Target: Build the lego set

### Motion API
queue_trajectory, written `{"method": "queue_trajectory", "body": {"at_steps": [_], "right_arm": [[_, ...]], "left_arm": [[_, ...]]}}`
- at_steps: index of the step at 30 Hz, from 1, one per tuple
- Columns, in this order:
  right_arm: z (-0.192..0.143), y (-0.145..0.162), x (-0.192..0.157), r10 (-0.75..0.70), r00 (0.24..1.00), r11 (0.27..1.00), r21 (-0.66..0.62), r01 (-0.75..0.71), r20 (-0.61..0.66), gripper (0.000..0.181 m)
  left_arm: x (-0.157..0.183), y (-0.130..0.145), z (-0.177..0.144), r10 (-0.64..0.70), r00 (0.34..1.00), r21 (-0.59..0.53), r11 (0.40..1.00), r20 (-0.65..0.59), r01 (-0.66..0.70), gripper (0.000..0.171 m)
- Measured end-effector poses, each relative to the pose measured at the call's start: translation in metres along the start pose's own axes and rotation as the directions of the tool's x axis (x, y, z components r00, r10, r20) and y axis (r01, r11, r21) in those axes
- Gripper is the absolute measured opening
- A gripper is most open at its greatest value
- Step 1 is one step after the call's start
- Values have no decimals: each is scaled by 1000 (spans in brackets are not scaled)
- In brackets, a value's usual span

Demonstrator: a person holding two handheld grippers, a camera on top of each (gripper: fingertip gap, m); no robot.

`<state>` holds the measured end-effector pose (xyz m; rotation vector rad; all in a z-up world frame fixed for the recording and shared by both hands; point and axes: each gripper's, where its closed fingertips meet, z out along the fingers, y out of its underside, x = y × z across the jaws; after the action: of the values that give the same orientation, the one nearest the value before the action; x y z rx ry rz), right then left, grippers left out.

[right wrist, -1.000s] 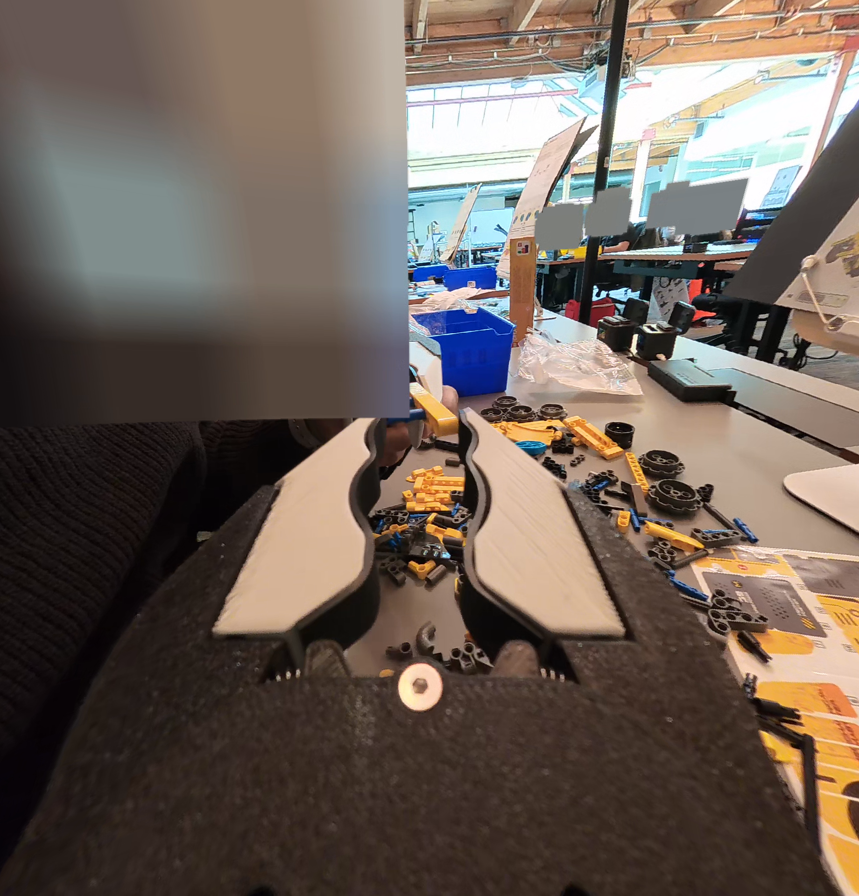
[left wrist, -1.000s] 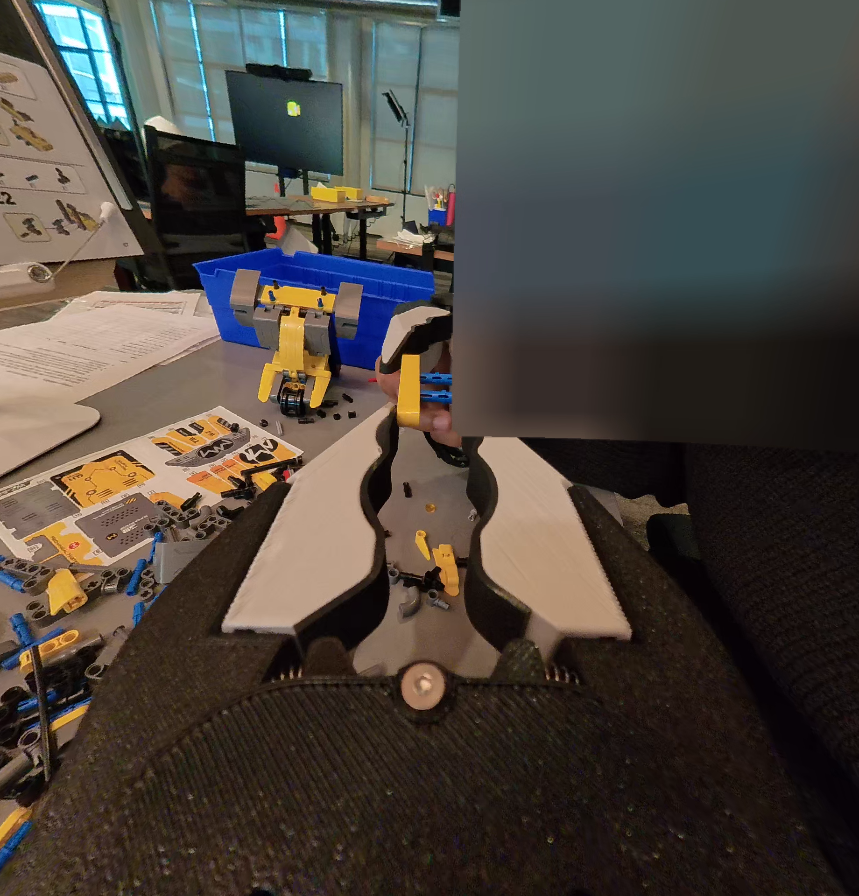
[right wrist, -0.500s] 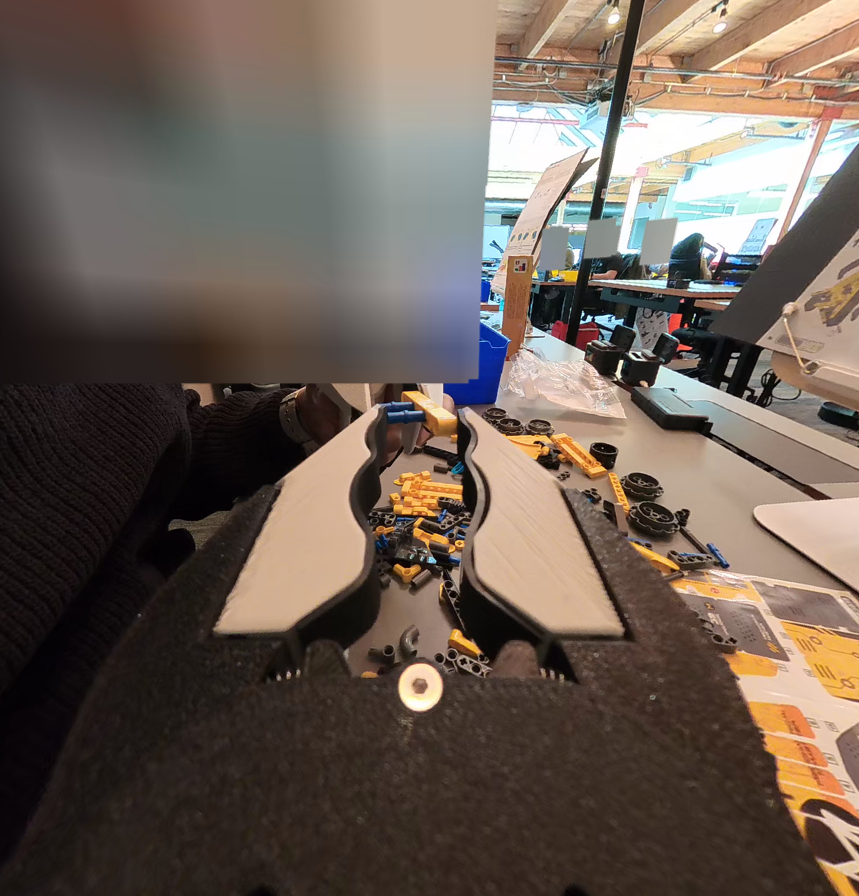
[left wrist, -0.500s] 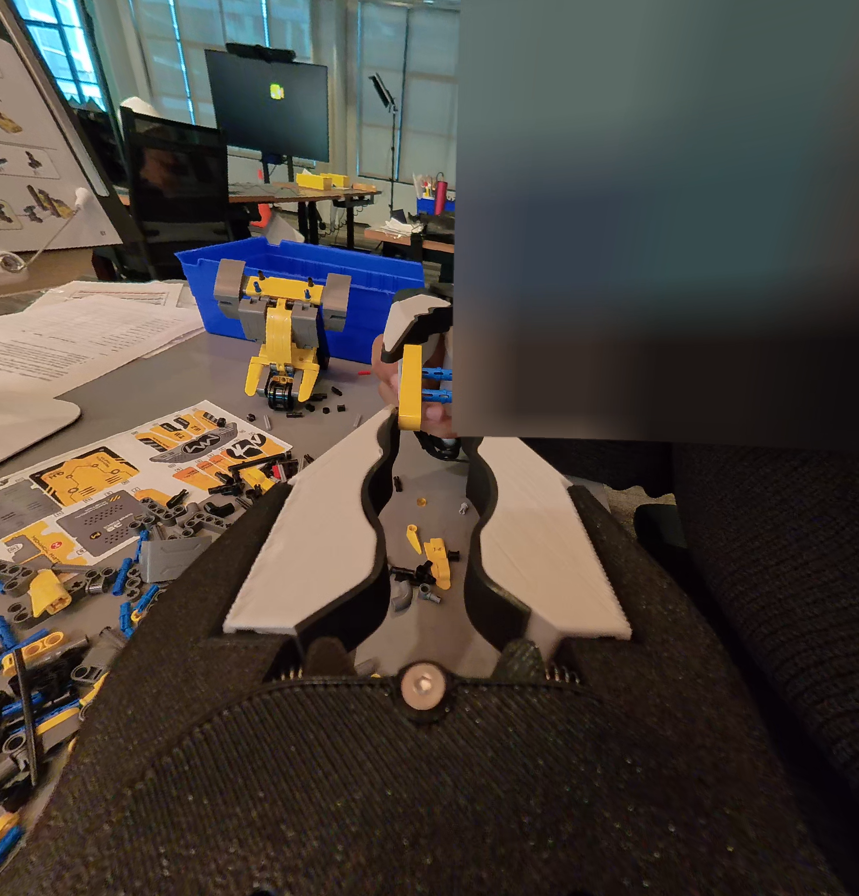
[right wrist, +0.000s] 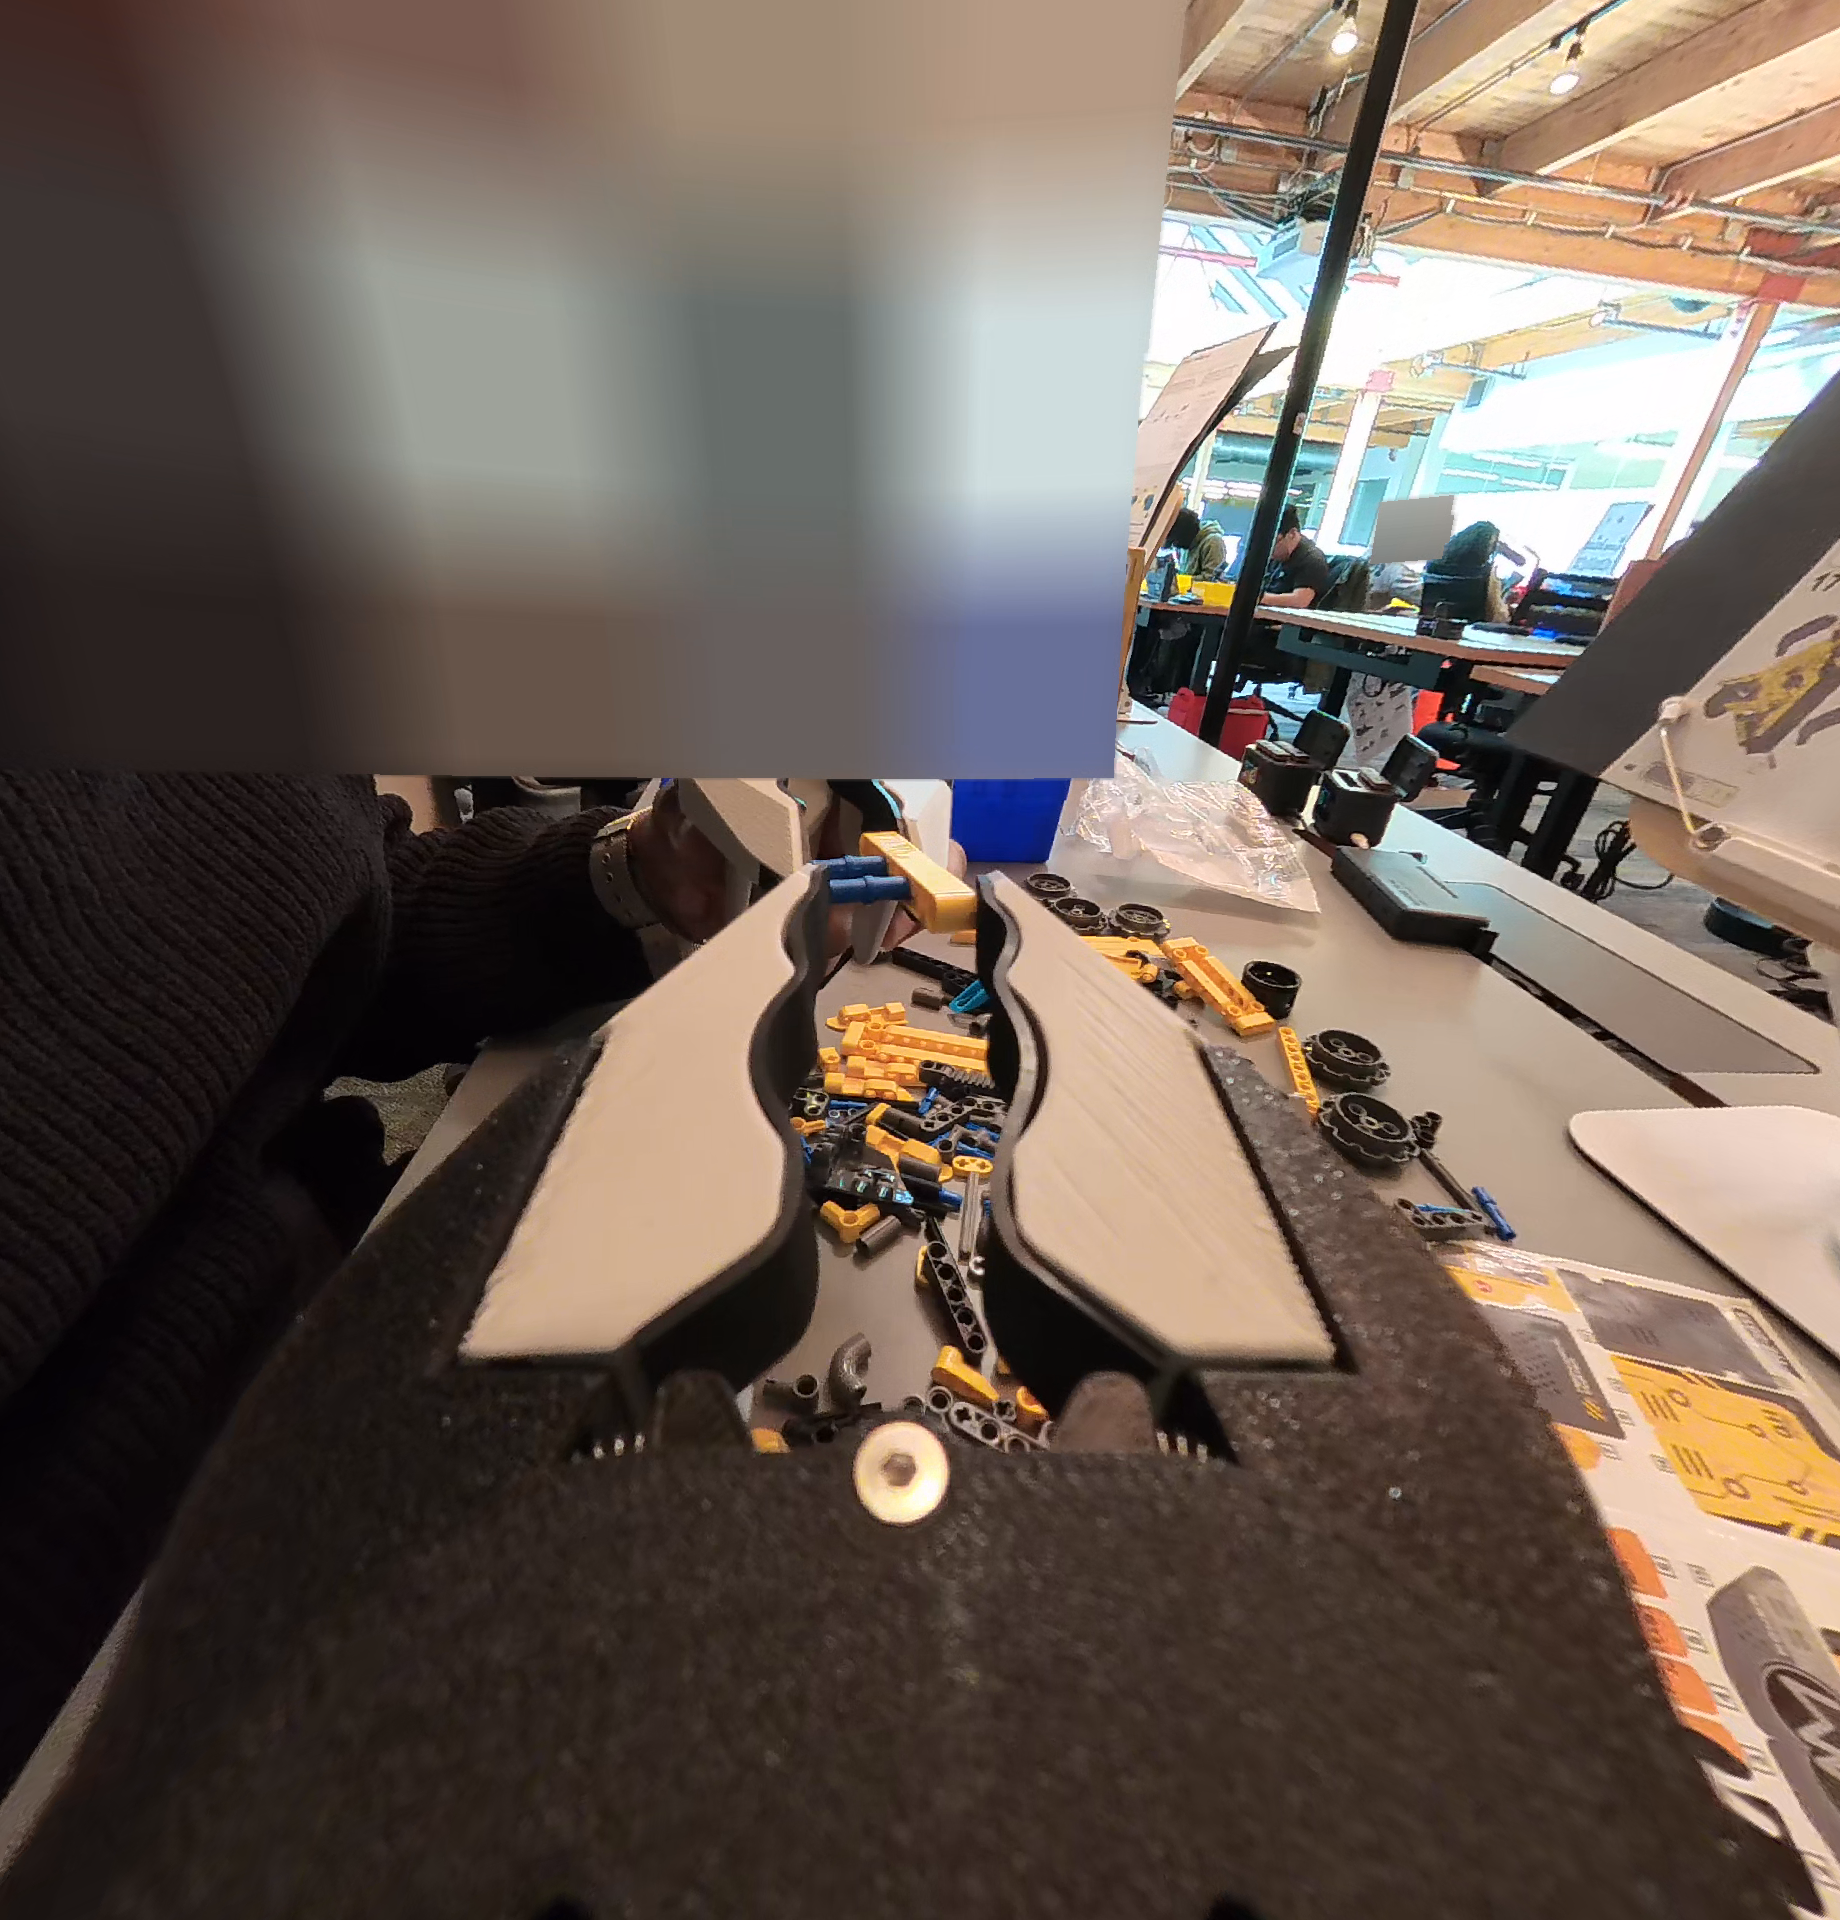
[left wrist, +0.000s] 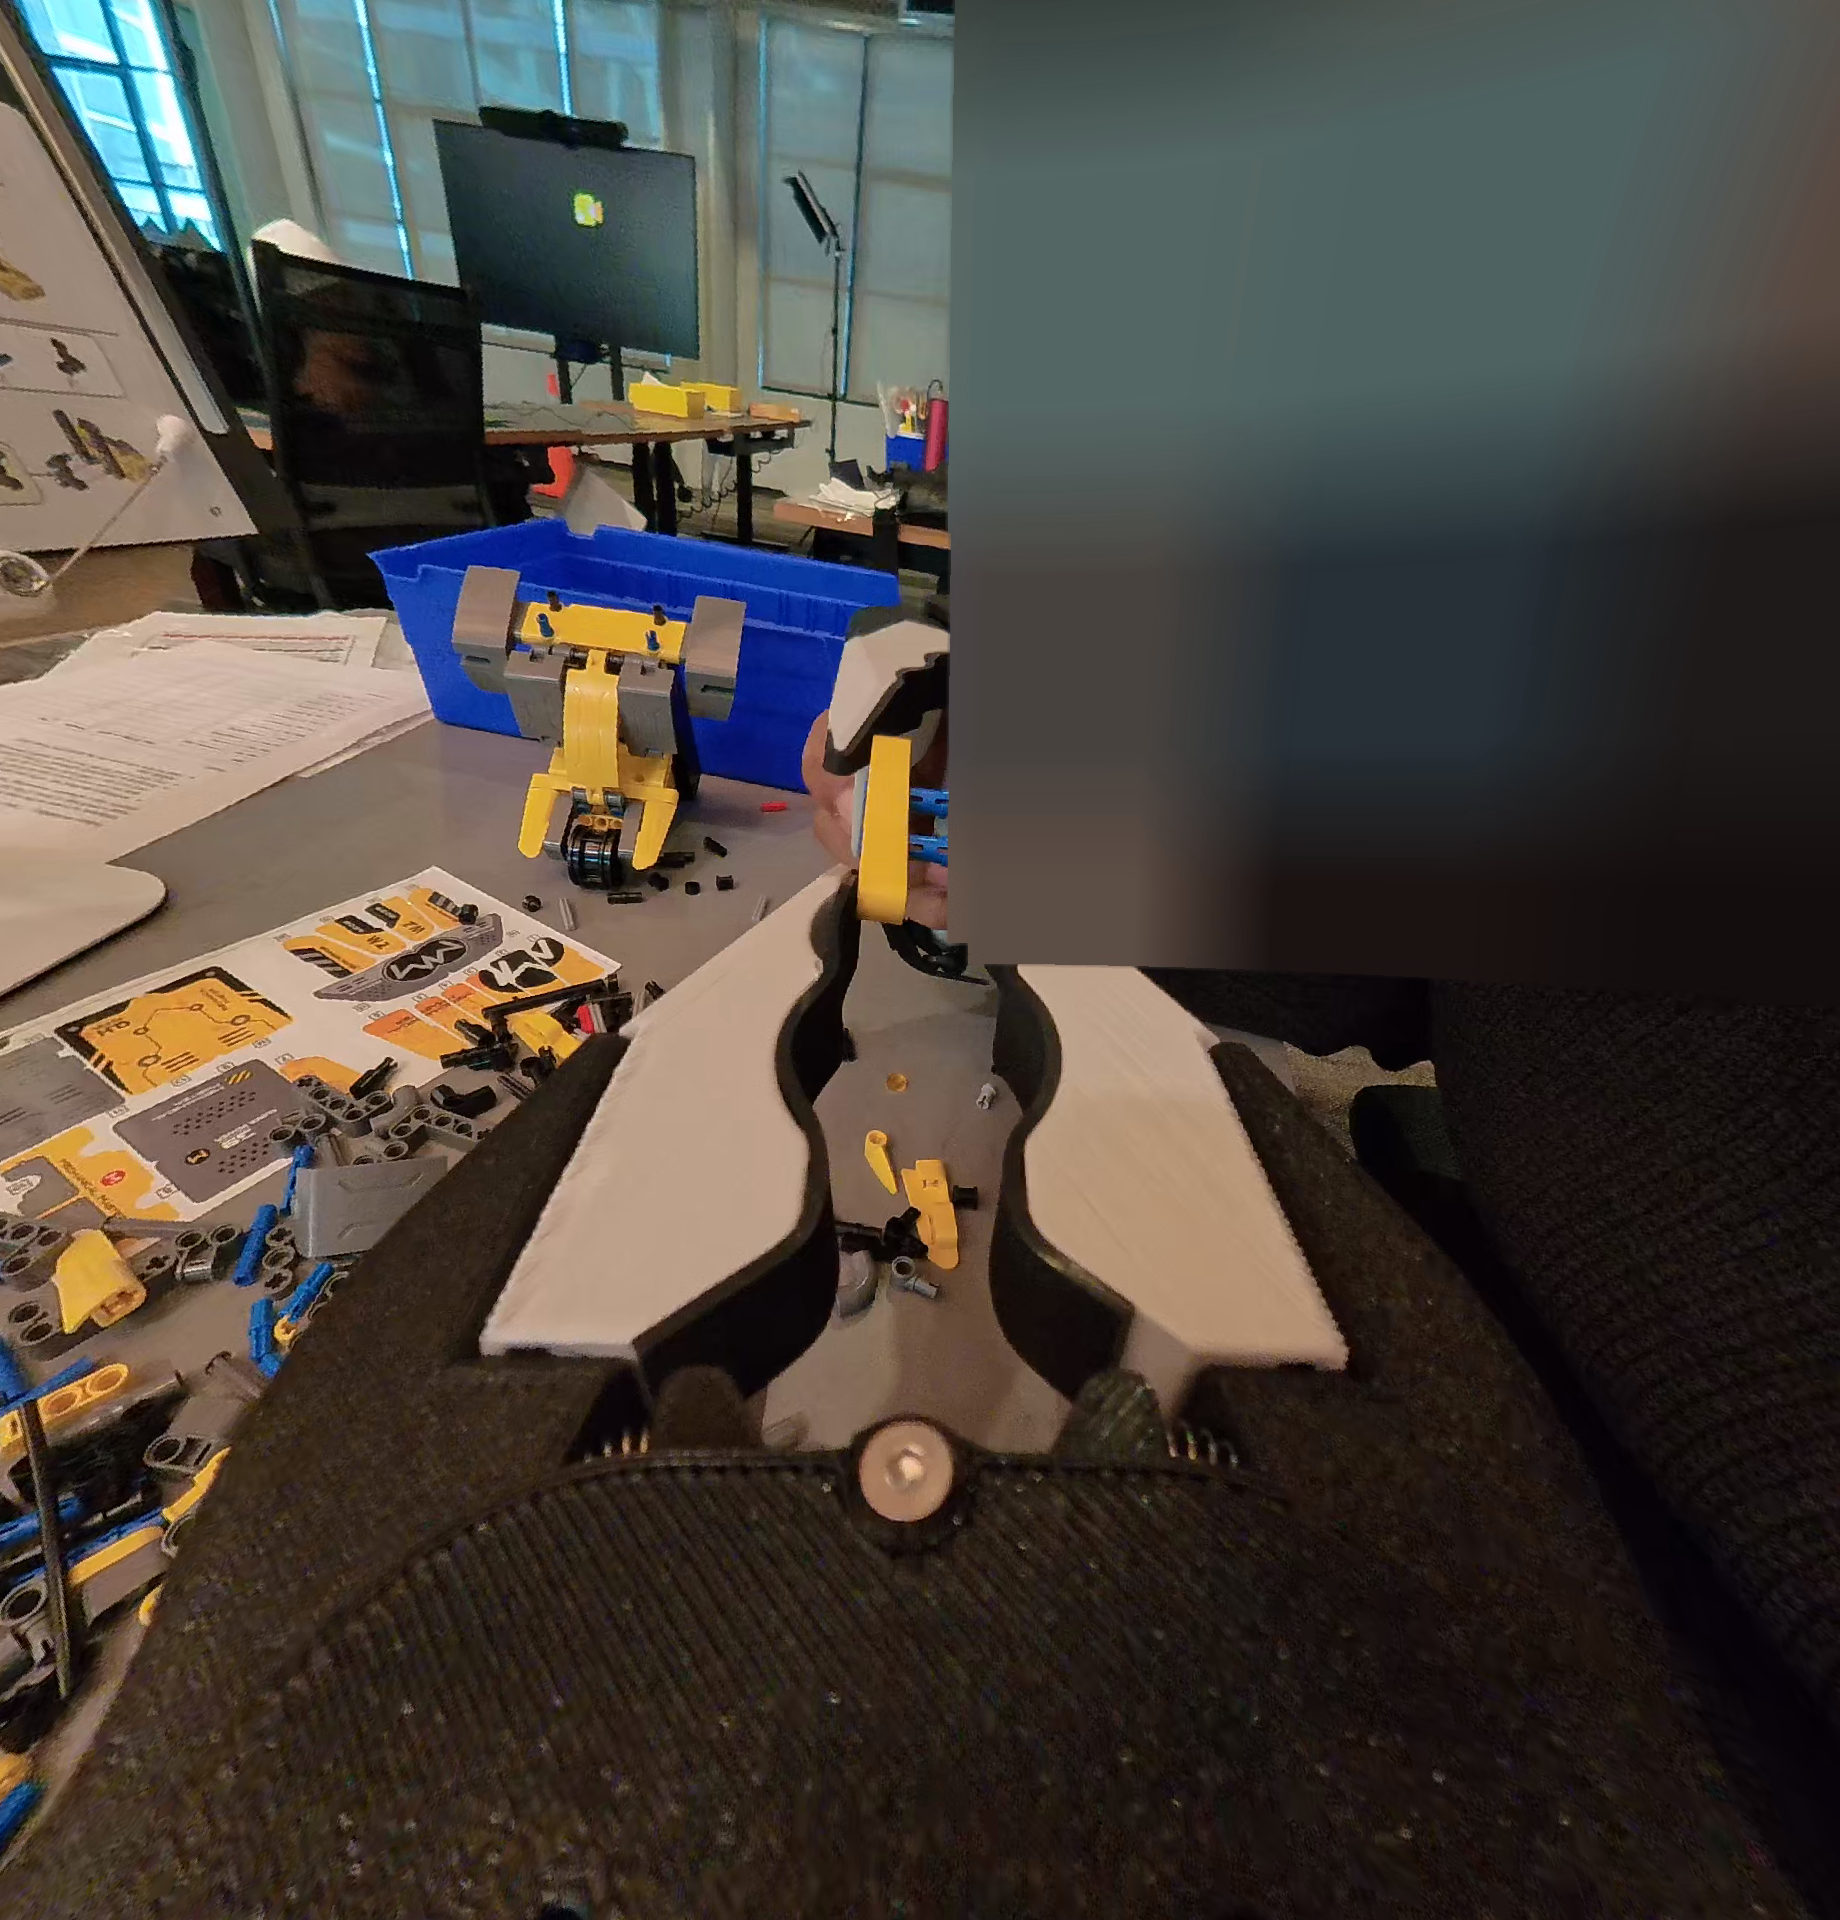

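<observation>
A yellow beam (left wrist: 883,831) with two blue pins is held in the air between both grippers. My right gripper (right wrist: 897,886) is shut on the yellow beam (right wrist: 921,883), pins against the left fingertip. My left gripper (left wrist: 920,932) is narrowed to the same gap, its left fingertip at the beam's lower end. Its right fingertip is hidden under the blurred patch. A finger (left wrist: 880,675) of the right gripper shows in the left wrist view, over the beam's top. A finger (right wrist: 739,831) of the left gripper shows in the right wrist view. The partly built yellow and grey model (left wrist: 594,717) stands farther back.
A blue bin (left wrist: 791,623) stands behind the model. A sticker sheet (left wrist: 220,1039) and loose parts (left wrist: 85,1403) lie at the left. The right wrist view shows a parts pile (right wrist: 895,1091), black wheels (right wrist: 1363,1127), a plastic bag (right wrist: 1186,831) and an instruction booklet (right wrist: 1778,707) on a stand. Both grippers' tips are close together, under 4 cm apart.
The beam keeps its place at the fingertips in both views. Both grippers have shifted a little together, so the table background has moved slightly. The jaw gaps look the same.
</observation>
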<state>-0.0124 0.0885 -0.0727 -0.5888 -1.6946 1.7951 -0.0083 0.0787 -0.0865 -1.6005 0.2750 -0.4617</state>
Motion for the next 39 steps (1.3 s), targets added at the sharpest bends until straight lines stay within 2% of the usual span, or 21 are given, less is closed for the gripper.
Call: {"method": "queue_trajectory", "body": {"at_steps": [12, 16, 27, 28, 39], "right_arm": [[1, 2, 0, 43, 999, 998, -37, -43, 1, 27], [1, 3, 3, 16, 999, 998, -56, -17, -30, 21], [2, -2, 2, -2, 999, 999, -37, 1, -42, 19], [2, -2, 2, -10, 999, 999, -40, 8, -46, 19], [1, -4, 1, -25, 998, 1000, 17, 26, -56, 20]], "left_arm": [[-2, 0, -1, 0, 1000, -1, 1000, 14, 0, 14], [-2, 2, 0, 13, 1000, -12, 1000, 22, -13, 13], [-1, -2, -1, 19, 1000, 1, 1000, 16, -19, 12], [-5, -1, -1, 24, 999, 0, 1000, 42, -24, 2], [-4, -3, 0, 26, 999, 24, 999, 46, -27, 4]]}}
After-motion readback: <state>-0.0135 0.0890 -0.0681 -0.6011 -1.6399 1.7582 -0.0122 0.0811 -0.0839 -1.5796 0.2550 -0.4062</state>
